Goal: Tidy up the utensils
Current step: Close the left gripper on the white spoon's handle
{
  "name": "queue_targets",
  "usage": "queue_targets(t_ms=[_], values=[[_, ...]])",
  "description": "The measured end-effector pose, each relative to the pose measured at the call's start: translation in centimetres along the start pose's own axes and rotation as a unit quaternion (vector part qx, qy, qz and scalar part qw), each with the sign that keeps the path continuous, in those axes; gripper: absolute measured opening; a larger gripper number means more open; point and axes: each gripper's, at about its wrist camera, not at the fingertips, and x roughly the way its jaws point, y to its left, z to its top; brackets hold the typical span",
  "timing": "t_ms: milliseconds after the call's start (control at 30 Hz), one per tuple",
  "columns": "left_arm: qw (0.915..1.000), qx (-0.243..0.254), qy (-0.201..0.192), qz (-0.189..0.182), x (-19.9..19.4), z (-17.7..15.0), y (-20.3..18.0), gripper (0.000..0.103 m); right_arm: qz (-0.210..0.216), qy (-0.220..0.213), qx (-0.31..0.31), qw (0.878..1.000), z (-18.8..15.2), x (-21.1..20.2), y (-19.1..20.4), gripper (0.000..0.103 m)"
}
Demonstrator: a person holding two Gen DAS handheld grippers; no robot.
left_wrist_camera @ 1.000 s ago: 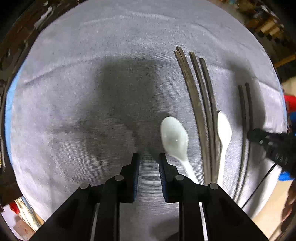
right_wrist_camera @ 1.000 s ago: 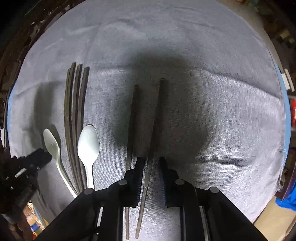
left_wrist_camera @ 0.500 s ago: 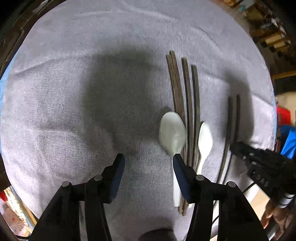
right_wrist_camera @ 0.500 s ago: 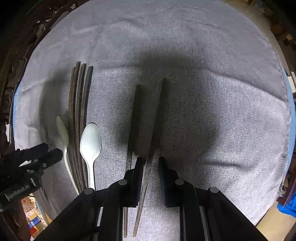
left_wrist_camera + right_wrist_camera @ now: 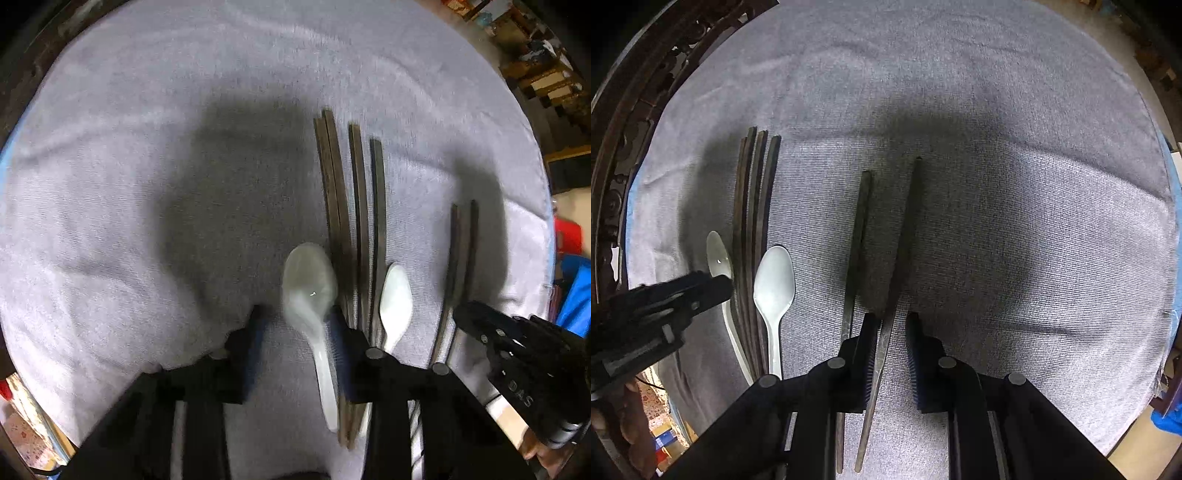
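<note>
A grey cloth [image 5: 147, 184] covers the table. In the left wrist view, a white spoon [image 5: 312, 291] lies between the open fingers of my left gripper [image 5: 295, 325], its handle running back under them. Several dark chopsticks [image 5: 354, 229] lie beside it, then a second white spoon [image 5: 396, 301] and a separate chopstick pair [image 5: 460, 251]. In the right wrist view, my right gripper [image 5: 892, 325] is open, straddling one chopstick [image 5: 905, 236] of that pair; the other chopstick [image 5: 857, 236] lies just left. The bundle [image 5: 753, 221] and both spoons [image 5: 774, 284] lie further left.
The right gripper body [image 5: 517, 354] shows at the right of the left wrist view, and the left gripper body [image 5: 657, 306] at the left of the right wrist view. A carved dark wooden edge [image 5: 635, 110] borders the cloth at the left. Clutter lies beyond the table.
My left gripper opened wide, then moved right so the white spoon now lies between its fingers. My right gripper stayed over the chopstick pair, a little wider open.
</note>
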Motion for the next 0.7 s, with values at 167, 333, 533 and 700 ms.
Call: queue_targets(t_ms=[167, 333, 533, 700], values=[[0.9998, 0.018, 0.008, -0.004, 0.1, 1.1, -0.2, 0.012, 0.001, 0.0, -0.002, 1.0, 0.0, -0.3, -0.1, 0.018], [0.9976, 0.065, 0.022, 0.01, 0.6, 0.5, 0.5, 0.01, 0.004, 0.005, -0.006, 1.0, 0.0, -0.2, -0.3, 0.018], [0.9933, 0.108, 0.02, 0.037, 0.5, 0.0, 0.1, 0.007, 0.005, 0.017, 0.002, 1.0, 0.6, 0.0, -0.4, 0.012], [0.9937, 0.102, -0.008, 0.044, -0.9, -0.5, 1.9, 0.007, 0.034, 0.0, 0.034, 0.999, 0.1, -0.4, -1.7, 0.007]])
